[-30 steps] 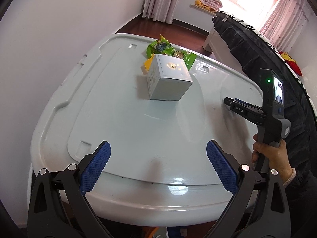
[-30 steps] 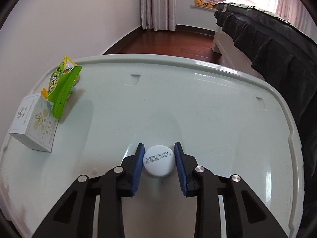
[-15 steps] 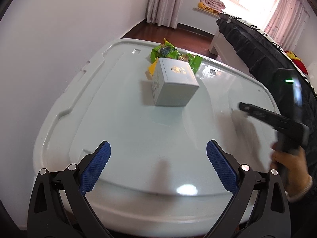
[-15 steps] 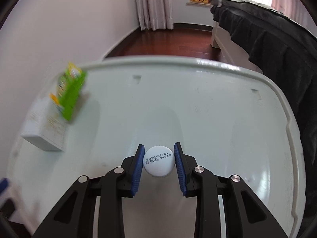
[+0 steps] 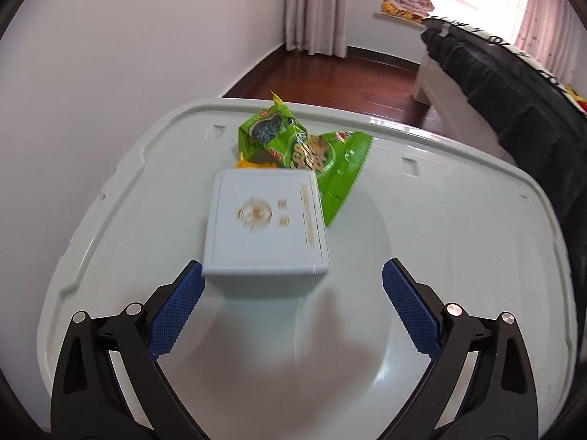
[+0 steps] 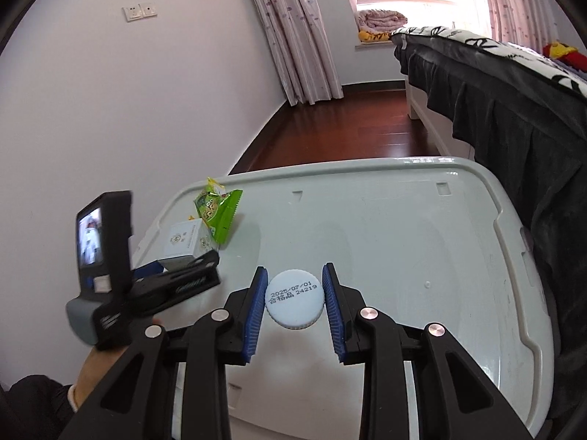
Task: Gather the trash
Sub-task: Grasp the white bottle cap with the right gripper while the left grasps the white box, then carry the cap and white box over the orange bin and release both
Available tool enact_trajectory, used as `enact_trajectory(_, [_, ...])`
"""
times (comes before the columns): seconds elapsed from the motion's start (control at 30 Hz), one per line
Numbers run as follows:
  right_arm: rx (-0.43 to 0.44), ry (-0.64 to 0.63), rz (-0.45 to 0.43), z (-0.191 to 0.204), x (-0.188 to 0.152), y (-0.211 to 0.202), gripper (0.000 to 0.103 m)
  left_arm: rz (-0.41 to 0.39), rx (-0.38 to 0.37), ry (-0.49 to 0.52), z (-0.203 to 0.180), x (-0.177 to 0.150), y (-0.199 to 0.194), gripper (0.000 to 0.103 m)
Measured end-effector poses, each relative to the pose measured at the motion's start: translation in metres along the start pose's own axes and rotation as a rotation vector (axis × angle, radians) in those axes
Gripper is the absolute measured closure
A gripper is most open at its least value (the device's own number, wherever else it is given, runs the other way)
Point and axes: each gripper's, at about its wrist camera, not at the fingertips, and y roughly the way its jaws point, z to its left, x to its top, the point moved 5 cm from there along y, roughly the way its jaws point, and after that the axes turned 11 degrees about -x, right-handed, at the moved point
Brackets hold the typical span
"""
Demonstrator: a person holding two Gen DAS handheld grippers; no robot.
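A pale plastic bench (image 5: 458, 220) carries a white box (image 5: 266, 231) with a green snack wrapper (image 5: 312, 150) touching its far side. The left tool (image 5: 291, 304) stands spread wide, its blue pads just short of the box's near edge. The right tool (image 6: 295, 308) clamps a white bottle cap (image 6: 294, 299) above the bench.

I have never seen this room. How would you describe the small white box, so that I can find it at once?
Look at the large pale plastic lid that serves as the table, beside the dark-covered bed. Toward its far left part lie two things together: a white box and, right behind it, a green snack wrapper. The box is the squarish, stiff one with a gold emblem on top, just ahead of the open left gripper.
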Motion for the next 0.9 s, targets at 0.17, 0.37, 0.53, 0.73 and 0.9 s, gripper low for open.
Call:
enact_trajectory(0.17, [0.025, 0.039, 0.004, -0.003, 0.005, 0.004, 0.072, 0.026, 0.026, -0.046, 0.013, 0.004, 0.026, 0.044])
enact_trajectory(0.37, [0.025, 0.063, -0.005, -0.006, 0.012, 0.004, 0.072, 0.011, -0.062, -0.039, 0.02, -0.004, 0.016, 0.043])
enact_trajectory(0.53, [0.013, 0.067, -0.011, -0.008, 0.014, 0.002, 0.072, -0.011, -0.125, -0.029, 0.02, -0.012, -0.02, 0.043])
enact_trajectory(0.73, [0.003, 0.076, 0.002, -0.008, 0.011, 0.0, 0.072, -0.036, -0.186, 0.04, 0.008, -0.045, -0.094, 0.043])
enact_trajectory(0.9, [-0.013, 0.047, -0.012, -0.001, 0.004, -0.007, 0.072, -0.036, -0.202, 0.094, 0.004, -0.075, -0.14, 0.043])
